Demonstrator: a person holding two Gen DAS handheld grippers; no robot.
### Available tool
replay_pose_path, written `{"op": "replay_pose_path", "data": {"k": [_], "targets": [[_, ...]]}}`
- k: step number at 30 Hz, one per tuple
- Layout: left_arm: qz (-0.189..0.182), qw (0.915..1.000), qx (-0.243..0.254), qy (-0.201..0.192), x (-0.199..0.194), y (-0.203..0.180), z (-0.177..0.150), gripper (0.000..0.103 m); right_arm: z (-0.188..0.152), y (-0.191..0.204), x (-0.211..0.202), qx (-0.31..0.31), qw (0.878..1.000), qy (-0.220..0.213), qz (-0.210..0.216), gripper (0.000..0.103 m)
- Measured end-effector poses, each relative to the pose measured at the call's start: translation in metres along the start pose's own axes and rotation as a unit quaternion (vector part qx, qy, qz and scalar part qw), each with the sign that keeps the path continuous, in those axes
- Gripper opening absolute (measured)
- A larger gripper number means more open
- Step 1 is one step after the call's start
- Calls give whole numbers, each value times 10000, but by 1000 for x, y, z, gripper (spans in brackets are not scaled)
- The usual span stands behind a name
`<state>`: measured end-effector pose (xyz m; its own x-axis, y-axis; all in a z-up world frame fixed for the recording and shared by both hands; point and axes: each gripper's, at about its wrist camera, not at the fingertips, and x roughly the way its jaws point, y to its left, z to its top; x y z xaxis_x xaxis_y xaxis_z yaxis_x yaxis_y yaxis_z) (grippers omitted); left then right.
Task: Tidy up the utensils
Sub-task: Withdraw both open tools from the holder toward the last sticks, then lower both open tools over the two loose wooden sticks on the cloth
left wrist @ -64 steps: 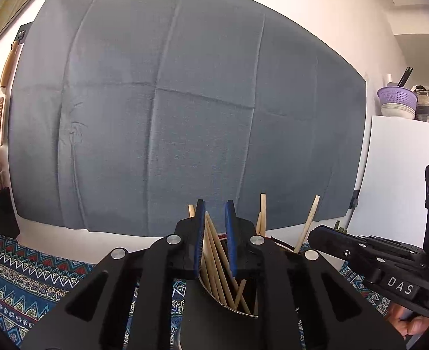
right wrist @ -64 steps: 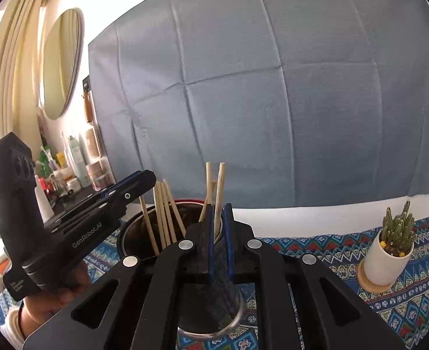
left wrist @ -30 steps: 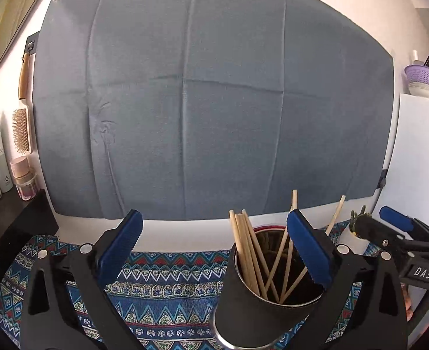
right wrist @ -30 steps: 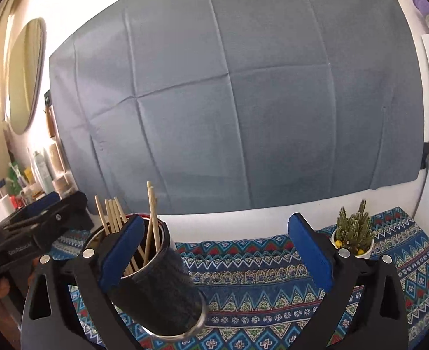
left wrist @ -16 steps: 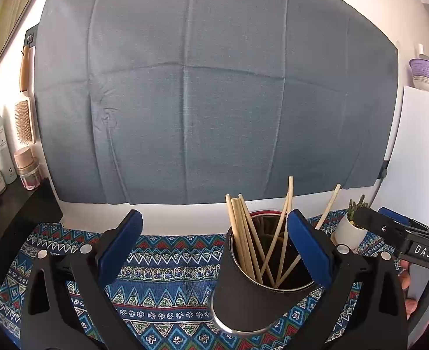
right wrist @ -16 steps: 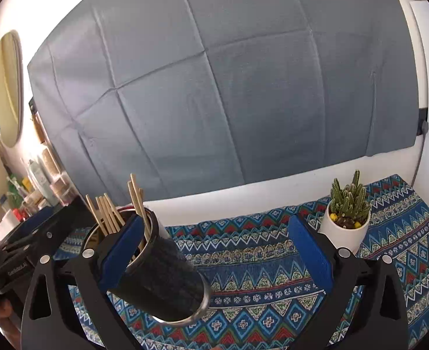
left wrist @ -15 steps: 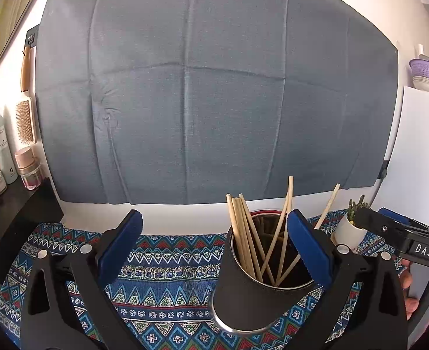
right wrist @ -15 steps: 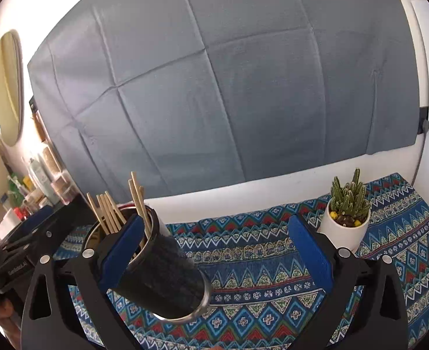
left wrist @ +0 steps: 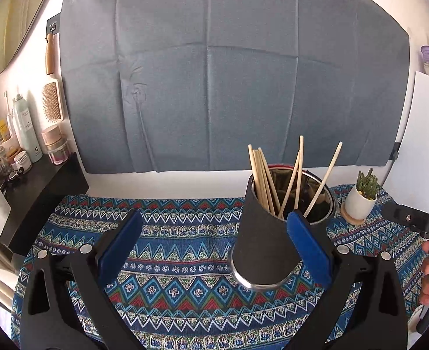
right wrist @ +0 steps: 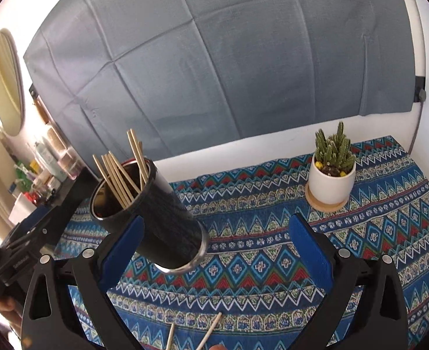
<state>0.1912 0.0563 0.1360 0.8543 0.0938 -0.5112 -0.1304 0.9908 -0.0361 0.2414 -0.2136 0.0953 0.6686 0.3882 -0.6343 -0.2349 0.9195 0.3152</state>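
Observation:
A black metal cup (left wrist: 265,245) holding several wooden chopsticks (left wrist: 265,175) stands upright on the patterned blue cloth (left wrist: 185,250). My left gripper (left wrist: 214,250) is open and empty; the cup sits just inside its right finger (left wrist: 307,245). In the right wrist view the cup (right wrist: 156,221) with chopsticks (right wrist: 121,175) stands behind the left finger (right wrist: 122,248) of my right gripper (right wrist: 214,250), which is open and empty. Two loose chopsticks (right wrist: 208,334) lie on the cloth (right wrist: 272,250) at the bottom edge.
A small cactus in a white pot (right wrist: 331,175) stands on a wooden coaster at the back right; it also shows in the left wrist view (left wrist: 360,198). A black shelf (left wrist: 39,180) with bottles and jars is at the left. A grey cloth (left wrist: 214,87) hangs on the wall behind.
Both grippers opened from shut on chopsticks in the cup, then drew back and up from it. The cup stays put, and more of the cloth shows now.

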Motion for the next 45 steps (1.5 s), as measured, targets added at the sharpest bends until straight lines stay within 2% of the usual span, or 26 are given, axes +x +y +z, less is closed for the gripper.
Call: {"op": "replay_pose_path", "data": {"k": [8,12,15,18,24,28,31,38,43,45], "targets": [[-185,9965,-276,771,4,8,-29,97,-41,0,-5,-317,9969,571,-430,95],[-233,9938,-259,1052,9,5,-49,97,-64,0,0,-393,9945,858,-449,95],[-131,9915,-257,1272,15,4,-63,97,-84,-2,8,-404,9919,1133,-405,95],[-100,9869,-215,1599,25,1,-80,97,-101,-4,19,-369,9881,1438,-403,95],[-345,9732,-204,2266,42,-11,-111,97,-130,-1,33,-602,9806,1810,-448,95],[-395,9697,33,2409,45,-25,-125,97,-146,5,36,-781,9764,1964,-437,95],[-550,9656,165,2538,46,-37,-133,97,-157,15,36,-1016,9730,2010,-502,95],[-740,9602,443,2657,45,-62,-146,97,-181,39,28,-1640,9682,1798,-578,95],[-791,9553,592,2788,49,-74,-155,97,-196,47,23,-2056,9612,1743,-592,95],[-750,9559,707,2751,47,-79,-158,97,-198,45,19,-2235,9579,1699,-598,95]]}}
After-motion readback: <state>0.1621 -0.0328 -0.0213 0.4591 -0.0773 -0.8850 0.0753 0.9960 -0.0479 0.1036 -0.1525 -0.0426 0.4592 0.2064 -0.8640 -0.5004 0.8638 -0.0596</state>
